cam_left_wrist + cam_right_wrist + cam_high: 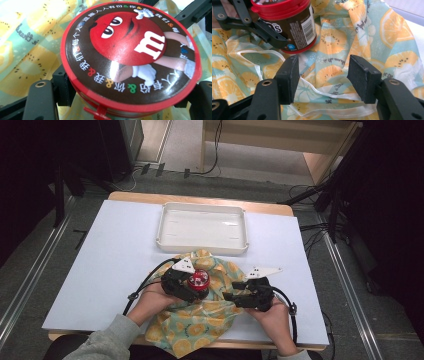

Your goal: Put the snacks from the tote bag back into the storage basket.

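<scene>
Meanwhile, at a pale blue tabletop (115, 250), a person in a grey sleeve (107, 340) works with a black two-jaw gripper in each hand. The left gripper (192, 287) is clamped on a round brown candy tub with a red lid (199, 281), its jaws pressing the tub's sides just under the lid. From the left gripper view, the lid (130, 53) shows a red cartoon candy character ringed with coloured lettering.

The tub hangs above a crumpled fabric bag printed with orange and kiwi slices on pale green (200, 320), which lies at the near edge of the table between the two hands. In the right gripper view the tub (294, 27) is seen from the side, tilted, with a barcode label and red base, held over the bag (367, 32).

The right gripper (231, 292) has its jaws spread apart, holding nothing, low over the bag's white-trimmed edge (322, 92).

Beyond the bag, touching its far end, sits a shallow white rectangular plastic tray (165, 227).
</scene>
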`<action>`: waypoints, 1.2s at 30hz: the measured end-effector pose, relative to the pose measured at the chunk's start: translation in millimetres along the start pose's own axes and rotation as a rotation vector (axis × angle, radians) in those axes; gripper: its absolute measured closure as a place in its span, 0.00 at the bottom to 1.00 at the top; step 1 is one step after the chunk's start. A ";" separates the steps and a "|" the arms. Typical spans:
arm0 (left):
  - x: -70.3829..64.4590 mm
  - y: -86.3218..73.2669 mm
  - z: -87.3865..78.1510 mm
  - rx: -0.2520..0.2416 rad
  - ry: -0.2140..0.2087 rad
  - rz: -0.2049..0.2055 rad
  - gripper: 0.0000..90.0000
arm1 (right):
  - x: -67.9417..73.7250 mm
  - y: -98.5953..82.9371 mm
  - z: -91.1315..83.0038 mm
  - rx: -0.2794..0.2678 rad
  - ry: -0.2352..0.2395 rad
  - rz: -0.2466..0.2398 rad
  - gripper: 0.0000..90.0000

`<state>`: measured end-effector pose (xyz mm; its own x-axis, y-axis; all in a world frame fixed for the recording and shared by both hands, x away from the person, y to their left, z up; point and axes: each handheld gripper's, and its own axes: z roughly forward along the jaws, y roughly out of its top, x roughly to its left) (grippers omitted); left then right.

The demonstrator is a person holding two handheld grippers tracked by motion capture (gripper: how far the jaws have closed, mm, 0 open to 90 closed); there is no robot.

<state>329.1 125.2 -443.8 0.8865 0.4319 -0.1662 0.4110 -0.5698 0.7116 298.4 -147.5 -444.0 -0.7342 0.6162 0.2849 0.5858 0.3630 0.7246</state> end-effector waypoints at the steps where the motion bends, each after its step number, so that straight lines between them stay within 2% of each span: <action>1: -0.5 0.4 -0.7 -0.003 -0.001 -0.002 0.28 | 0.0 0.0 0.1 0.001 0.000 0.000 0.49; 13: -5.9 6.0 -14.7 0.004 0.003 -0.011 0.28 | -0.3 0.4 0.6 0.002 0.002 -0.005 0.49; 23: -5.0 7.1 -30.5 -0.020 0.016 -0.033 0.28 | 0.5 1.1 2.2 0.007 0.007 -0.005 0.49; 26: -4.5 7.6 -35.4 -0.015 0.033 -0.027 0.28 | 0.5 1.1 2.4 0.004 0.007 -0.010 0.49; 36: 1.0 6.7 -52.4 -0.032 0.071 -0.061 0.28 | 0.8 2.2 3.5 0.006 0.011 -0.013 0.49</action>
<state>321.6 158.5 -403.4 0.8425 0.5140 -0.1615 0.4554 -0.5192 0.7232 300.2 -143.8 -444.4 -0.7454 0.6037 0.2828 0.5784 0.3748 0.7245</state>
